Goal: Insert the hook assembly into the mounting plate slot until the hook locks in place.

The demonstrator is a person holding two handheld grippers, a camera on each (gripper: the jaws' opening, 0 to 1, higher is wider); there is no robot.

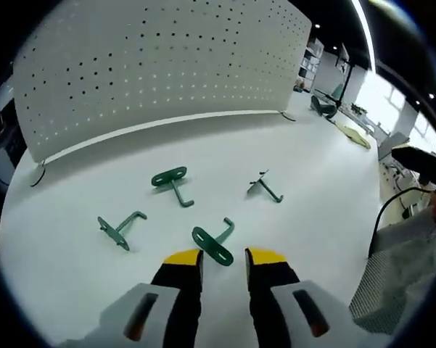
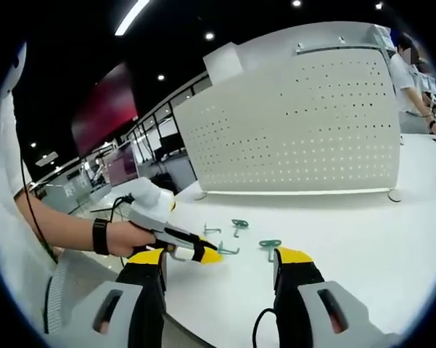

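both grippers [image 1: 224, 258] [image 2: 223, 259] released, four green hooks [image 1: 212, 246] – pegboard [image 1: 159, 65] behind, no readable writing

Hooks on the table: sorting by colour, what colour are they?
Green hooks, clearest in the left gripper view.

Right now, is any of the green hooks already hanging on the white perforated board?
No: in the left gripper view all four green hooks lie on the white table, in front of the perforated board.
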